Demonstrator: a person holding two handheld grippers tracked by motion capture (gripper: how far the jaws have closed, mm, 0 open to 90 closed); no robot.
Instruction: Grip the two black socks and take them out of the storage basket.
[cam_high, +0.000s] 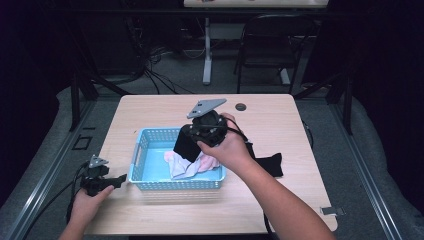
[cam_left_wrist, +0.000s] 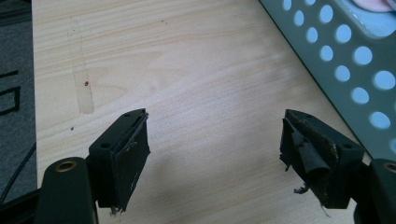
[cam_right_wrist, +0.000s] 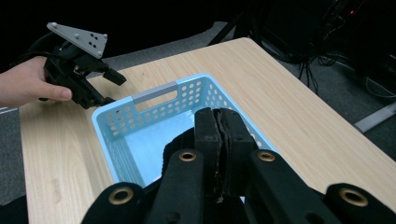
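Observation:
My right gripper (cam_high: 196, 136) hangs over the light blue perforated basket (cam_high: 150, 132), shut on a black piece of cloth (cam_high: 185, 146) that dangles from its jaws. From the right gripper view the jaws (cam_right_wrist: 219, 126) are pressed together, with black fabric (cam_right_wrist: 175, 142) bunched under them above the basket (cam_right_wrist: 154, 93). Pink and white cloth (cam_high: 192, 165) lies in the basket's right half. Resting low on the table left of the basket, my left gripper (cam_high: 120, 179) (cam_left_wrist: 215, 140) is open with bare wood between its fingers. It also appears far off (cam_right_wrist: 111, 87).
Another black cloth (cam_high: 270, 164) lies on the table right of the basket, partly under my right forearm. The basket wall (cam_left_wrist: 345, 56) stands close to the left gripper's right jaw. A small dark disc (cam_high: 241, 106) sits near the table's far edge. A chair (cam_high: 272, 45) stands beyond.

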